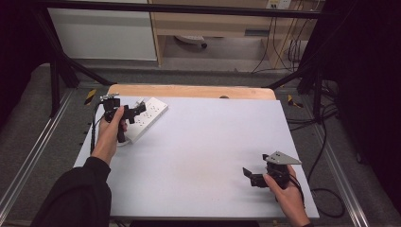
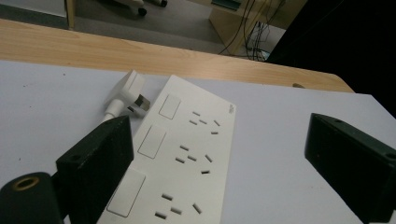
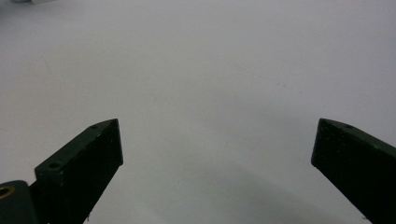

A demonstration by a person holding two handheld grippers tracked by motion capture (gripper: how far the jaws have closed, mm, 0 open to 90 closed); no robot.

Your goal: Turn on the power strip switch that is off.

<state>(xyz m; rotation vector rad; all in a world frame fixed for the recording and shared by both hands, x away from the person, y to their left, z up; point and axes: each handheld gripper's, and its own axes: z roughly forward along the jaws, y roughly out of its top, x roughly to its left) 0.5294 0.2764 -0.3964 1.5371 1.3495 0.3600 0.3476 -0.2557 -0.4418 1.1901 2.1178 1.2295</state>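
Near the desk's (image 1: 198, 156) far left corner, the left gripper (image 2: 219, 154) is hovering wide open over a white power strip (image 2: 187, 154), its plug (image 2: 128, 95) lying just beside. The smooth, hard plastic casing is likely to skid on the matte grey surface if one jaw lands first. At the near right corner, the right gripper (image 3: 217, 149) is waiting, jaws wide, holding nothing.

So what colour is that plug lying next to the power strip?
White, like the power strip itself. The plug shows best in the left gripper view.
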